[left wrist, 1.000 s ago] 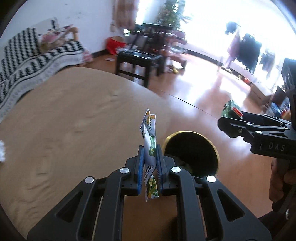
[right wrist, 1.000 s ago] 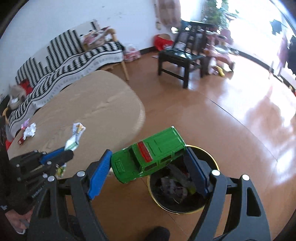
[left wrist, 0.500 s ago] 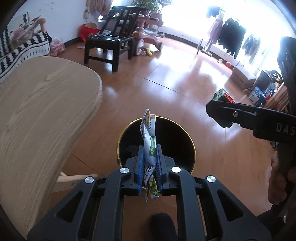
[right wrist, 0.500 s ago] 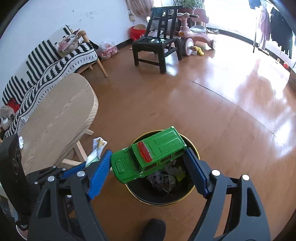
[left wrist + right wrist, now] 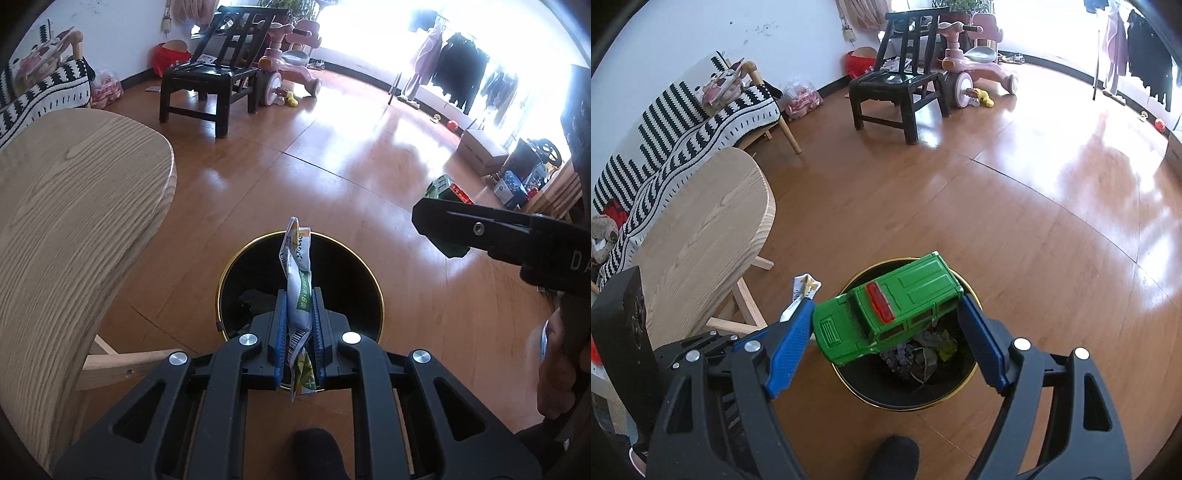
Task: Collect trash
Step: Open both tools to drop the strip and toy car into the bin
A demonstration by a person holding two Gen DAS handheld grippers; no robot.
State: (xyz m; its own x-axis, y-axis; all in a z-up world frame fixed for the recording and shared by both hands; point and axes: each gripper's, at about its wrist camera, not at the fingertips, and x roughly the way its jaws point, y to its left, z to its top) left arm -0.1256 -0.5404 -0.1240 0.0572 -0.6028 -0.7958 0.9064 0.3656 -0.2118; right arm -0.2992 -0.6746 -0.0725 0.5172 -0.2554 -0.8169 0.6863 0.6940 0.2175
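Left wrist view: the left gripper [image 5: 297, 332] pointed steeply downward, its blue pads clamped tight on a crumpled white-and-green wrapper [image 5: 299, 291]. The wrapper stood upright between the pads, its top projecting ahead of the fingertips and its yellow lower end hanging out behind them. Directly beyond the fingertips sat the black bin [image 5: 375, 291] with a gold rim, on the wooden floor [image 5: 332, 166]; the wrapper was held over its opening, above the rim. A pale wooden table [image 5: 74, 221] lay to the left, its edge close beside the bin. At the right, the right gripper entered from the side, seen edge-on, with a hand [image 5: 557, 373] wrapped round its handle. A dark foot showed at the bottom edge.

Right wrist view: the right gripper [image 5: 886, 328] was also angled downward, jaws spread wide and pressed on either end of a green toy car [image 5: 890, 310]. The car lay crosswise between the blue pads, tilted, its roof with a red panel facing the camera. It hung over the near-left part of the bin, in which crumpled litter [image 5: 923, 354] was visible. The left gripper and the wrapper's tip appeared at the left, just beside the car's front end. A black chair [image 5: 897, 85] and a pink ride-on toy [image 5: 975, 62] stood well behind.
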